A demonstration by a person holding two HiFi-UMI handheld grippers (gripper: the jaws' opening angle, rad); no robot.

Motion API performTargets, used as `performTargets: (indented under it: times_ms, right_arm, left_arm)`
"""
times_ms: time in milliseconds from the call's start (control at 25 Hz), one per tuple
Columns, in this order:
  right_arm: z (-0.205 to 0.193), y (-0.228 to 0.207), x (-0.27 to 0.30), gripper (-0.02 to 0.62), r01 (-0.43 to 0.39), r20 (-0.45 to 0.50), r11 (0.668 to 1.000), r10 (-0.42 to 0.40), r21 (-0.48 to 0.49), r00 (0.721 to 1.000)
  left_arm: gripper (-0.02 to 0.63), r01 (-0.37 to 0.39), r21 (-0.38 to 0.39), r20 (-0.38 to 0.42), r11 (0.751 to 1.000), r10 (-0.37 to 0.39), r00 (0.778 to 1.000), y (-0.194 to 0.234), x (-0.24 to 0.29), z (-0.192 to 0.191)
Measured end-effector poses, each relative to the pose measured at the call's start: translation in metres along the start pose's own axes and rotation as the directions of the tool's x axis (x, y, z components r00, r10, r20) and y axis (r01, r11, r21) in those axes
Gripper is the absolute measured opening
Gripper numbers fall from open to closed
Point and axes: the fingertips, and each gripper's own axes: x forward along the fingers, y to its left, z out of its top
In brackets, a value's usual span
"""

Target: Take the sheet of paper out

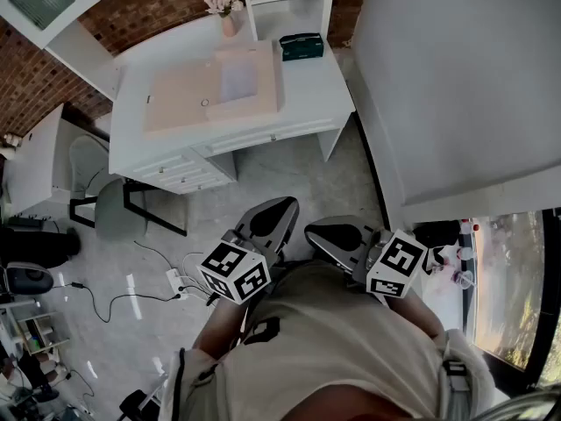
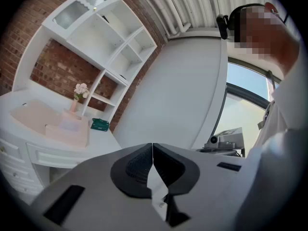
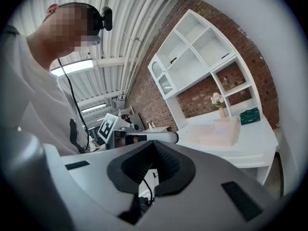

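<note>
A flat pink folder (image 1: 188, 99) lies on the white desk (image 1: 307, 103), well ahead of me. A paler, translucent sheet or sleeve (image 1: 238, 79) lies on its right half; I cannot tell whether it is the paper. Both grippers are held close to the person's body, far from the desk. My left gripper (image 1: 267, 222) is shut with nothing between its pads (image 2: 139, 165). My right gripper (image 1: 337, 235) is beside it, its jaws also meeting at the tips with nothing held. The folder (image 2: 48, 121) is small in the left gripper view, and likewise the folder (image 3: 214, 131) in the right gripper view.
A green box (image 1: 301, 46) and a vase of pink flowers (image 1: 225, 3) stand at the desk's back under white shelves. A grey chair (image 1: 114, 209) stands left of the desk drawers. A power strip with cables (image 1: 175, 281) lies on the floor. A large white panel (image 1: 456, 86) fills the right.
</note>
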Motion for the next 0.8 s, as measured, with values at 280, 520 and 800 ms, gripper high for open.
performTargets:
  times_ms: [280,520,800]
  right_arm:
    - [0.003,-0.012,-0.048,0.018,0.001,0.040,1.000,-0.002,0.018,0.999]
    - [0.002,-0.013,-0.068,0.018,-0.013,0.050,1.000,0.013,-0.008,0.999]
    - [0.003,-0.016,-0.075,0.018,-0.002,0.014,0.987,0.004,-0.159,1.000]
  left_arm:
    - [0.017,0.073,0.141,0.010,0.987,-0.075,0.997,-0.061,0.026,-0.001]
    - [0.017,-0.041,0.172,0.051,0.984,0.033,0.998,-0.071,0.024,-0.009]
    - [0.017,-0.160,0.114,0.079,0.980,0.152,0.985,-0.061,0.013,-0.010]
